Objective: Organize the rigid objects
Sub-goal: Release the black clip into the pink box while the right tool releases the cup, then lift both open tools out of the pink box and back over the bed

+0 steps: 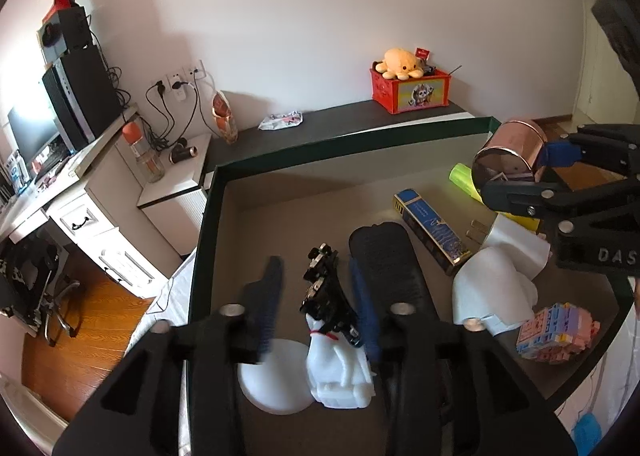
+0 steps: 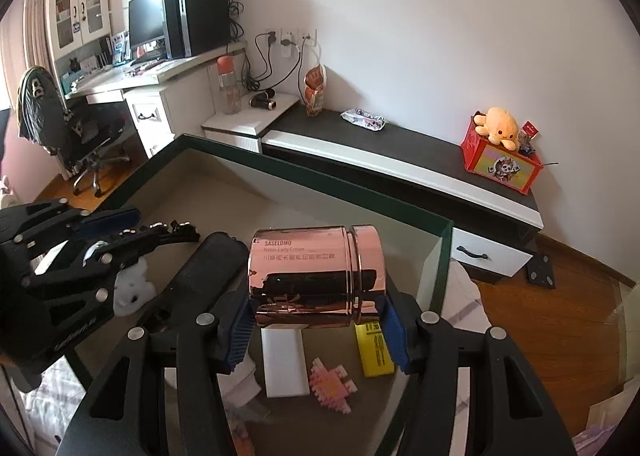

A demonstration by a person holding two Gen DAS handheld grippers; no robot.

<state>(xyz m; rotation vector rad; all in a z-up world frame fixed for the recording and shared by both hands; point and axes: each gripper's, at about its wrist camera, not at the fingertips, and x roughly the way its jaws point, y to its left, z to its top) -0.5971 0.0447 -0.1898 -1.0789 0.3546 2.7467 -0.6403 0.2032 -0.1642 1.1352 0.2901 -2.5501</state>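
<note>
Rose-gold canister [image 2: 316, 280], lying on its side with printed lettering up, was clamped end to end between the blue pads of the right gripper [image 2: 318, 326] and held above the tan floor of a large green-walled tray [image 2: 442, 256]. From the left wrist view the same canister [image 1: 508, 152] showed over the tray's right part, with the right gripper [image 1: 524, 176] clenched on it.

Left gripper [image 1: 320, 308] stood with its jaws parted around a white figurine [image 1: 340, 368] topped with a black, spiky piece; its blue pads [image 1: 364, 312] were not pressing on the figurine, which rested on the tray floor just beside a white disc [image 1: 272, 380].

Just beside that gripper lay a long black oblong object [image 1: 384, 260]. Farther right were a dark blue box [image 1: 432, 232], a white moulded object [image 1: 492, 292], a pastel brick model [image 1: 556, 332] and a yellow-green box [image 2: 374, 348]. A flat white block [image 2: 284, 360] lay under the canister.

Beyond the tray ran a dark shelf [image 2: 400, 144] bearing a red box [image 2: 504, 164] with an orange plush octopus [image 2: 500, 124] on top.
</note>
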